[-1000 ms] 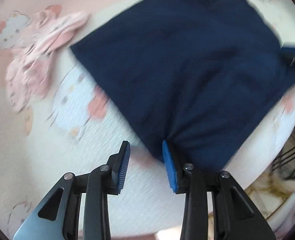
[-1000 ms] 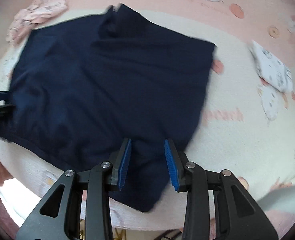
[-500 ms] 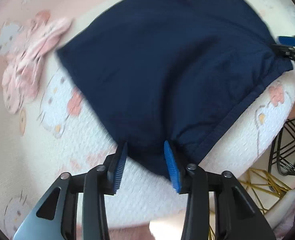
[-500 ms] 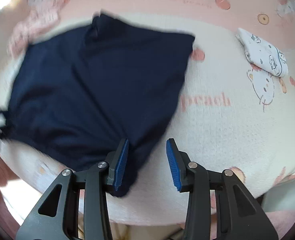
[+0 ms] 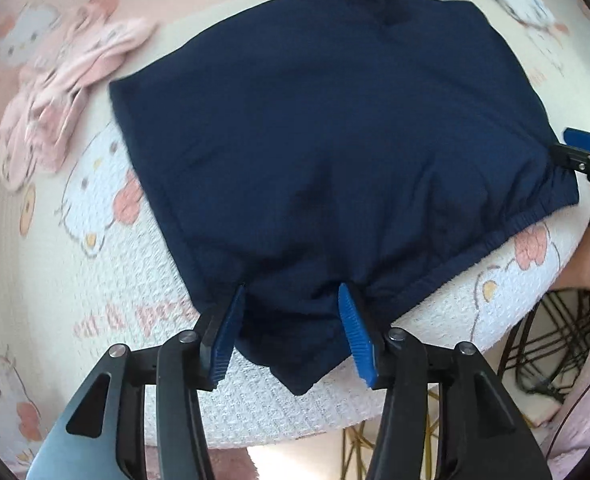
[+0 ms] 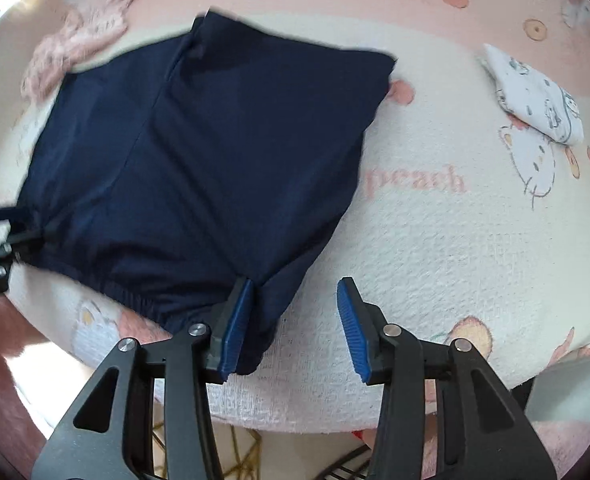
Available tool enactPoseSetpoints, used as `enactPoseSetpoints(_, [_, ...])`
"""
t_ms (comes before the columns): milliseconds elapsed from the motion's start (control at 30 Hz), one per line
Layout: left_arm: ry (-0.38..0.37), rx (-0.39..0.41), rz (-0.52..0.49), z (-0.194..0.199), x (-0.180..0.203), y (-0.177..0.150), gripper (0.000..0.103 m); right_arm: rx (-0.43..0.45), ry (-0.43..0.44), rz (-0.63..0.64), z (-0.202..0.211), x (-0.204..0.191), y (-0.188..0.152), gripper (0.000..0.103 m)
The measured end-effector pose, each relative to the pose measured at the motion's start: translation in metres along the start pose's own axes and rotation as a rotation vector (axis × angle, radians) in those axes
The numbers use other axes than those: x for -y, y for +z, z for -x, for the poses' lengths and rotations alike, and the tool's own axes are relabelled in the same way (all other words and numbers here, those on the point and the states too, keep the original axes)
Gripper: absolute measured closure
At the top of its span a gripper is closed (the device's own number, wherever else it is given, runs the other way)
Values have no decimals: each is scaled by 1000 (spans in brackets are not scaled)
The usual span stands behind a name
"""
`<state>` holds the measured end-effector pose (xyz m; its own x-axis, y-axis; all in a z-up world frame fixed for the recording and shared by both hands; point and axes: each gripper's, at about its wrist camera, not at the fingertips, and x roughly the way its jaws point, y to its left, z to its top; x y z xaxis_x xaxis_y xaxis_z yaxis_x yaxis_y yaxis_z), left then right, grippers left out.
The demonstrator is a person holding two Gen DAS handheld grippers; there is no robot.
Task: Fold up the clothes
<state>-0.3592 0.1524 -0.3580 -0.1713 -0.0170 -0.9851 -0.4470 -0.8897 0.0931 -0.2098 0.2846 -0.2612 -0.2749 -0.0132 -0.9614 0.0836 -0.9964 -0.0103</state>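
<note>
Navy shorts (image 5: 327, 152) flat on towel; left tongs (image 5: 291, 340) just widened astride corner; right tongs (image 6: 295, 328) parted, gripping nothing.

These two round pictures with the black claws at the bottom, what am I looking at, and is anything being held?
Those claws are two hand-held grippers, one in each of a person's hands, each with a fisheye camera looking along its blue-padded fingers. One picture looks from the left gripper, the other from the right gripper.

Both look down on navy shorts spread flat on a cartoon-cat blanket, elastic waistband nearest the cameras. A pink garment lies crumpled beyond the shorts, and a small folded white cloth lies off to the right.

Nothing is held. Both grippers' jaws have just been opening. The left one stands open with a waistband corner lying loose between its pads; the right one is open too, the other corner by its left pad. Each gripper shows at the edge of the other's picture.
</note>
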Motion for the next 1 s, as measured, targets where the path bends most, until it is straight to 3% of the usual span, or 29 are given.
enactPoseSetpoints(100, [48,60,-13,5,5,4,52,18,-16,-18,1,8,8,59])
enactPoseSetpoints(200, [48,140,-37,13,16,12,52,46,-10,-23,2,10,16,59])
enactPoseSetpoints(300, [27,87,-28,1,12,26,52,74,24,2,4,6,23,59])
enactPoseSetpoints(433, [-19,-12,52,-12,-11,26,46,-29,-30,67,-15,-1,22,59])
enactPoseSetpoints(500, [-33,-45,106,-14,-27,17,42,-39,-28,57,-12,4,21,59])
enactPoseSetpoints(633, [-64,27,129,-3,-41,6,42,-50,-4,32,-2,18,19,59])
enactPoseSetpoints(767, [-107,94,117,3,-40,15,42,32,2,69,9,14,25,58])
enactPoseSetpoints(800, [-113,93,118,1,-40,16,42,34,5,80,8,12,26,57])
enactPoseSetpoints(867, [-75,-23,132,-19,-42,14,40,-17,-6,102,-3,7,21,57])
enactPoseSetpoints(1000, [-75,-36,191,-18,-58,3,39,-69,3,98,-7,16,15,56])
